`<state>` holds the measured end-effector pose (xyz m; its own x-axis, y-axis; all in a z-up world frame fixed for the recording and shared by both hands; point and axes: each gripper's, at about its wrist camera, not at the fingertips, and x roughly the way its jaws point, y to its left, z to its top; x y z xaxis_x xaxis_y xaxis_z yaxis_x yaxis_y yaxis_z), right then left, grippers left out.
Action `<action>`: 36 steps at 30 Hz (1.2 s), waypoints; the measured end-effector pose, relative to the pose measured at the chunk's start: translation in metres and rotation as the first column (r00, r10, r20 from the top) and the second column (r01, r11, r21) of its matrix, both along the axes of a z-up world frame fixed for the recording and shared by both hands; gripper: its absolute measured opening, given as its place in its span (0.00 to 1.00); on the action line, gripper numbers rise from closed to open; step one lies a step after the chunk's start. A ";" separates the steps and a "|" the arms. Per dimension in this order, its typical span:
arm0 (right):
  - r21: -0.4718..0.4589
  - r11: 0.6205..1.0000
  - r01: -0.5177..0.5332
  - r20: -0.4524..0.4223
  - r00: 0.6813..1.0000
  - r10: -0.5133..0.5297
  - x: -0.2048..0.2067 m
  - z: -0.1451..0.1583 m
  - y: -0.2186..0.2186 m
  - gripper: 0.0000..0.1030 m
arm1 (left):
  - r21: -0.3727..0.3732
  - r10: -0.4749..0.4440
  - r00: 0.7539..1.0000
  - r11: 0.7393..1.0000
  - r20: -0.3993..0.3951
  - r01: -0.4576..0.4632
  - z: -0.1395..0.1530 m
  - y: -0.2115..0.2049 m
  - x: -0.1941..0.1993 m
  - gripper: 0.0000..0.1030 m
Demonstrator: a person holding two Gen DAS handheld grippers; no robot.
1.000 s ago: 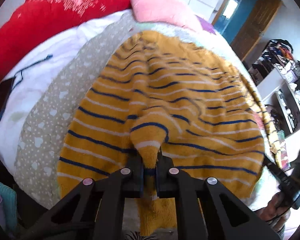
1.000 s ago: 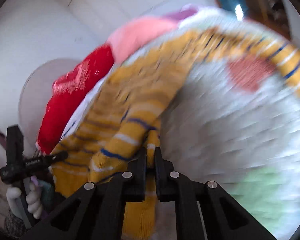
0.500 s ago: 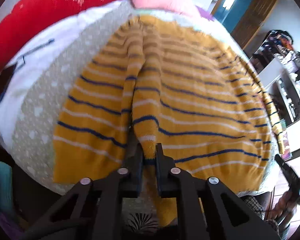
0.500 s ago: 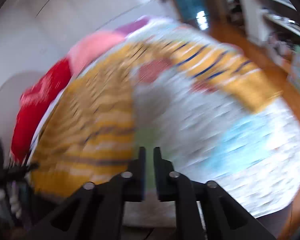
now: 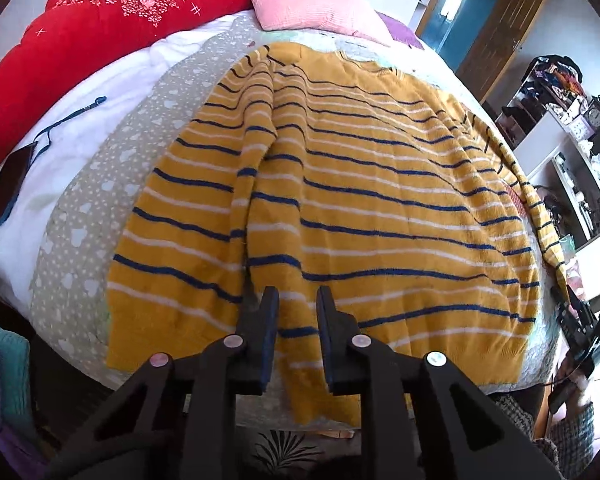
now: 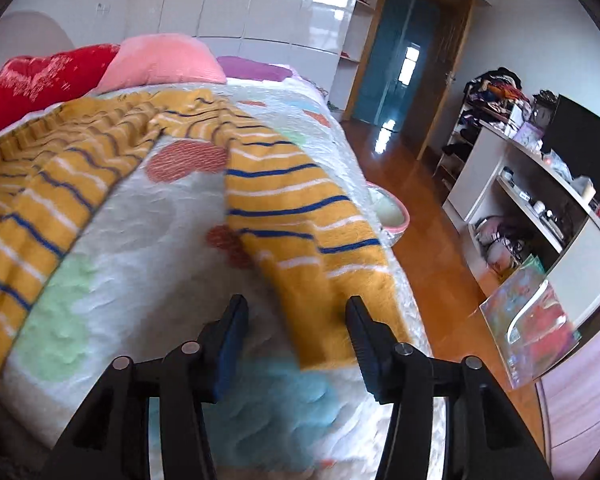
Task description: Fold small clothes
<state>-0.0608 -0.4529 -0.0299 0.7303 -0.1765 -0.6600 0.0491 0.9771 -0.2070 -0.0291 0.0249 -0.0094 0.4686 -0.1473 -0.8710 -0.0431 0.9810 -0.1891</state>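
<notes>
A mustard sweater with blue and white stripes lies spread flat on the bed, hem toward me. One sleeve is folded over its body and runs down to the hem. My left gripper hovers open just above that sleeve's cuff end, nothing between its fingers. In the right wrist view the other sleeve stretches out across the quilt to the bed's edge. My right gripper stands wide open over that sleeve's cuff, holding nothing.
A red bolster and a pink pillow lie at the head of the bed. A phone with a cable rests at the left. White shelves and wooden floor lie right of the bed.
Both grippers were shut on sweater cloth; both have let go and now stand open. The left sleeve now lies on the body. The right gripper swung over to the outstretched sleeve.
</notes>
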 end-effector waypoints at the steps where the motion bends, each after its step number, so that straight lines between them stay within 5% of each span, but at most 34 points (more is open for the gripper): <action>1: 0.044 0.999 0.014 -0.012 1.000 -0.013 0.004 0.003 -0.006 0.05 | 0.002 -0.001 1.000 1.000 0.000 0.001 0.001 -0.003 0.001 0.17; 5: 0.349 0.936 0.033 0.032 0.998 -0.047 0.013 0.050 -0.049 0.05 | -0.009 -0.016 1.000 1.000 -0.002 0.016 0.003 -0.009 0.005 0.18; 9: 0.525 0.847 0.085 0.137 0.974 -0.182 0.030 0.121 -0.120 0.05 | -0.012 -0.047 0.999 0.999 0.013 0.047 0.008 -0.017 0.006 0.19; 15: 0.576 0.754 0.314 0.050 0.908 -0.416 0.083 0.158 -0.198 0.05 | -0.010 -0.056 0.996 0.998 0.070 0.057 0.022 -0.017 0.016 0.29; 18: 0.559 0.752 0.349 0.014 0.903 -0.430 0.109 0.165 -0.196 0.05 | -0.018 -0.058 0.995 0.998 0.083 0.060 0.023 -0.013 0.024 0.29; 26: 0.623 0.773 0.121 0.005 0.987 -0.158 0.178 0.185 -0.075 0.05 | -0.040 -0.081 0.988 0.995 0.133 0.087 0.012 -0.015 0.032 0.34; 31: 0.710 0.705 0.010 -0.073 0.996 0.060 0.238 0.167 0.057 0.05 | -0.076 -0.102 0.981 0.990 0.166 0.116 0.004 -0.007 0.027 0.36; 36: 0.790 0.613 -0.022 -0.106 0.980 0.171 0.284 0.140 0.177 0.05 | -0.131 -0.093 0.972 0.984 0.217 0.124 0.002 0.014 0.020 0.43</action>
<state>0.2235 -0.2763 0.1100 0.5871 0.5259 -0.6155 -0.0147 0.7671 0.6414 -0.0093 0.0387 -0.0076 0.6127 -0.3228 -0.7214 0.1176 0.9399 -0.3207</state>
